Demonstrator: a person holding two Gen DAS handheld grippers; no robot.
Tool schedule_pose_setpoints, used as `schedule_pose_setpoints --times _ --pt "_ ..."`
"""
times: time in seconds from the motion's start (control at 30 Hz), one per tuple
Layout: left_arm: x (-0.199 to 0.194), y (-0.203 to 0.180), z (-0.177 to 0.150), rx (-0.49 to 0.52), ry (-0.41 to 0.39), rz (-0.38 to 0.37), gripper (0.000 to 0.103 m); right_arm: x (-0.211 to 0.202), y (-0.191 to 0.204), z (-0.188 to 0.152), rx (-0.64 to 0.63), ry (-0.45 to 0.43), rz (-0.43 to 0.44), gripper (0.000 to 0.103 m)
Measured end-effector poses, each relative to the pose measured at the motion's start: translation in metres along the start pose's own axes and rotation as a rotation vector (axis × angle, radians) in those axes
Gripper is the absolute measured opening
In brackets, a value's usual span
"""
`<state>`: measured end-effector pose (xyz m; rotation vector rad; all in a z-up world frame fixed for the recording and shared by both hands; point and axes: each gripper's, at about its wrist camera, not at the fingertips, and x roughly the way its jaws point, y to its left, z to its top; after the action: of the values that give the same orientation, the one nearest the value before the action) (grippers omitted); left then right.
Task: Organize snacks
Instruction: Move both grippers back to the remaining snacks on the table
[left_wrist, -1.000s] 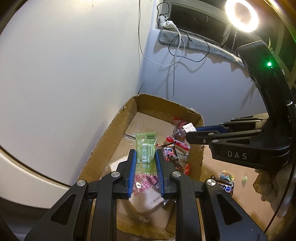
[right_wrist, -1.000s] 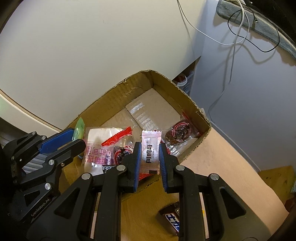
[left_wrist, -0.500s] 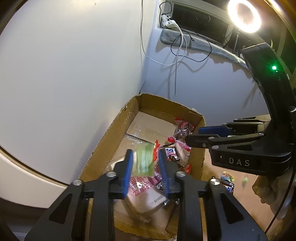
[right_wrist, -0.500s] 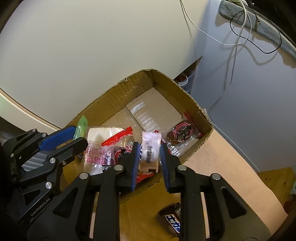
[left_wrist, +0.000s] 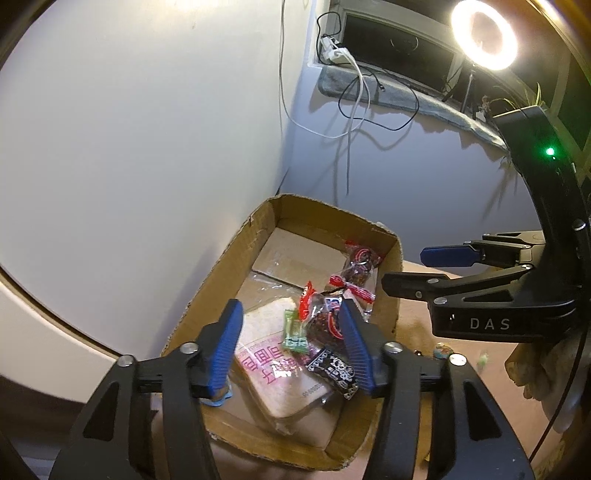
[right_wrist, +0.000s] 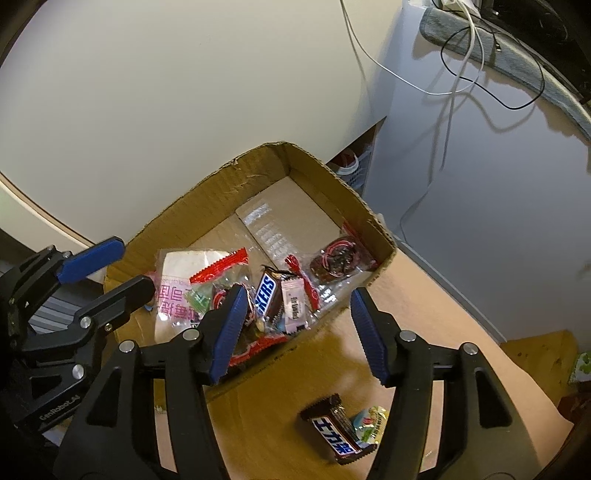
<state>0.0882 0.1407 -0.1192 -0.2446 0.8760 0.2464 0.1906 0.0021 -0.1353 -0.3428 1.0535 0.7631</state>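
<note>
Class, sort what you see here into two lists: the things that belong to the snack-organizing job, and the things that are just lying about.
Belongs to the job:
- cardboard box
- green candy packet in the box
- pink-white wrapper in the box
- Snickers bar in the box
- dark snack bar on the table
- left gripper, right gripper, both open

Just lying about:
- ring light
- cables

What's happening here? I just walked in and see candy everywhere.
A person with a gripper in each hand is sorting snacks into a cardboard box. Both the left gripper and right gripper are open and empty above it; a small green packet and a pink-white packet lie inside. A dark chocolate bar and a small candy wait on the table.
</note>
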Motion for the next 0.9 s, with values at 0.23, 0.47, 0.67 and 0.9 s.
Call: schedule_pose_setpoints --times 0.23,0.47,0.67,0.9 --pt "-0.012 -0.012 -0.003 0.013 -0.007 -0.017 0.060 -0.021 -0.012 -0.013 0.012 -0.019 -0.002 0.061" --pt "-0.026 -0.028 -0.017 0.038 -0.001 -0.061 0.060 -0.046 -0.044 -0.044 0.068 -0.025 -0.019 0.061" --pt "-0.029 -0.049 -0.031 0.066 0.031 -0.108 0.060 -0.065 -0.080 -0.082 0.142 -0.018 -0.054 0.061" --pt "-0.030 -0.082 -0.055 0.123 0.094 -0.177 0.060 -0.075 -0.128 -0.130 0.253 0.017 -0.088 0.061"
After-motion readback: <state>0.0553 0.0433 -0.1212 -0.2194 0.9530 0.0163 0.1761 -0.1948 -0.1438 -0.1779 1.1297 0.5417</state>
